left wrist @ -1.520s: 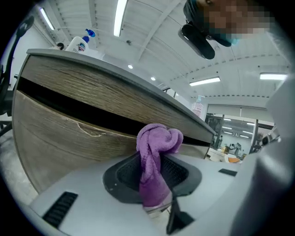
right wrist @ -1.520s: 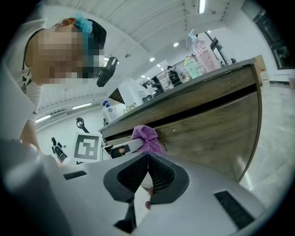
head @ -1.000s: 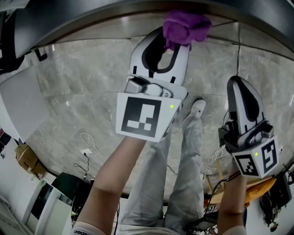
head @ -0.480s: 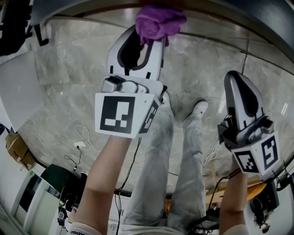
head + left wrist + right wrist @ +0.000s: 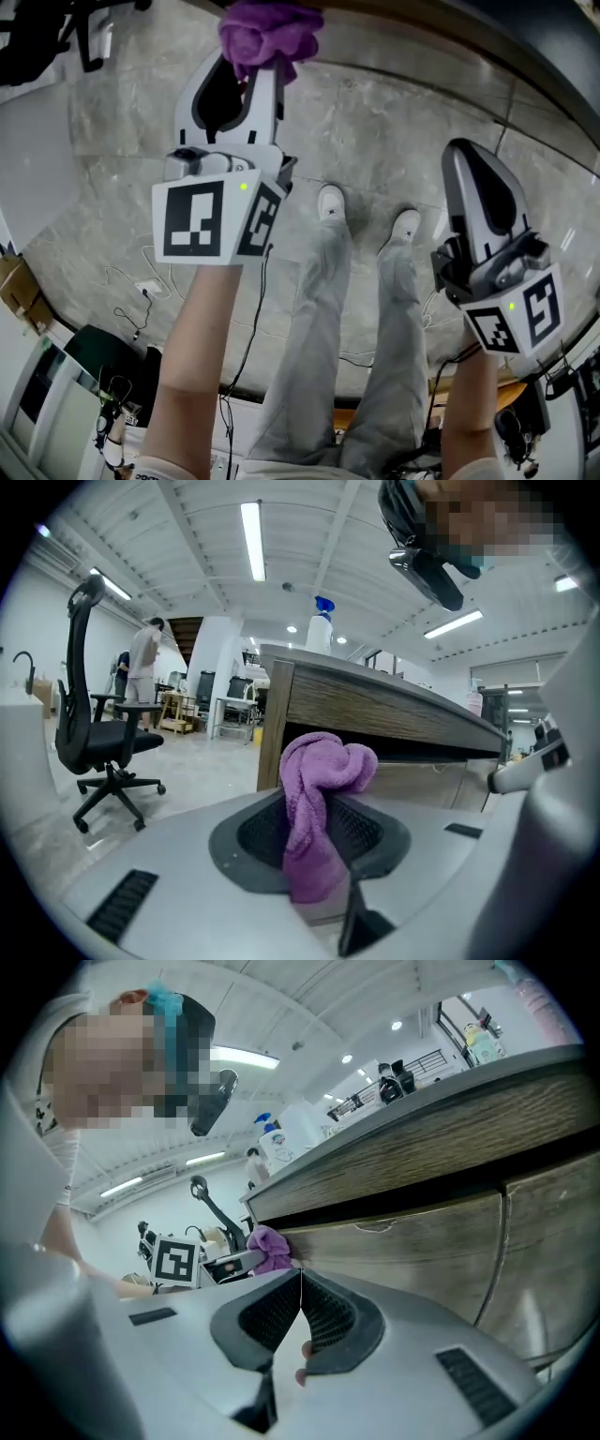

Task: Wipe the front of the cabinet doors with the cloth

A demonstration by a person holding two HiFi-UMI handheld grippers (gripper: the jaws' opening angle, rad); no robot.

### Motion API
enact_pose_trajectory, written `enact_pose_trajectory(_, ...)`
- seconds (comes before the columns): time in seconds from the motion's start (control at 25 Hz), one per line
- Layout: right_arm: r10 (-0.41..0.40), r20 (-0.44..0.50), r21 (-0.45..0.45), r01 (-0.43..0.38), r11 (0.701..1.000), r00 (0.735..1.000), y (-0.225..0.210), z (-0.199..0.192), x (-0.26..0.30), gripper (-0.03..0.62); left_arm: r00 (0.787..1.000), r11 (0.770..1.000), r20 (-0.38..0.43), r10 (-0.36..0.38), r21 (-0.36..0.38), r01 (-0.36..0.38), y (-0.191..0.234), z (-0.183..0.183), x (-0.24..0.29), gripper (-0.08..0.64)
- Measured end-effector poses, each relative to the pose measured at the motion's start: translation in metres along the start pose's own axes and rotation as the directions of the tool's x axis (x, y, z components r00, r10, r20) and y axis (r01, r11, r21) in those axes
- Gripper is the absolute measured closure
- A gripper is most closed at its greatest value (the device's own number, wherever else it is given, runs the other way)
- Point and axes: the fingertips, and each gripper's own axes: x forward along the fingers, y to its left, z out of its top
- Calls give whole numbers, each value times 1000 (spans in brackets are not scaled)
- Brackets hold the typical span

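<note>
A bunched purple cloth (image 5: 269,33) sticks out of my left gripper (image 5: 253,70), which is shut on it at the top of the head view. In the left gripper view the cloth (image 5: 323,803) hangs between the jaws in front of the wooden cabinet front (image 5: 375,714). The right gripper view shows the cloth (image 5: 272,1249) pressed against the cabinet door (image 5: 412,1251) near its left end. My right gripper (image 5: 469,178) is shut with nothing in it and hangs lower, apart from the doors; its jaws (image 5: 300,1312) meet in its own view.
A black office chair (image 5: 98,724) stands on the floor to the left. A blue spray bottle (image 5: 322,625) is on the countertop above the doors. Cables (image 5: 131,291) lie on the floor by the person's legs (image 5: 356,347). A person stands far off (image 5: 142,663).
My left gripper with the cloth has slid leftwards along the cabinet front. The right gripper has shifted only slightly.
</note>
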Motion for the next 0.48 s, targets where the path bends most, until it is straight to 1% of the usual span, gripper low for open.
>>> enact_pose_trajectory(0.16, 12, 8, 14, -12, 1000, 1000, -12, -6, -6, 565, 997, 997, 15, 71, 7, -71, 7, -2, 0, 454)
enact_pose_trajectory(0.32, 10, 6, 29, -10, 1000, 1000, -24, -18, -22, 565, 991, 991, 0, 132, -3, -132, 5, -18, -8, 454)
enact_pose_trajectory(0.4, 20, 2, 36, -20, 999, 1000, -31, -18, -34, 565, 990, 990, 1, 139, -1, -139, -9, -23, -11, 454)
enact_pose_trajectory(0.48, 26, -5, 56, -26, 998, 1000, -44, -20, -52, 565, 993, 993, 5, 114, 3, -114, -42, -30, -10, 454)
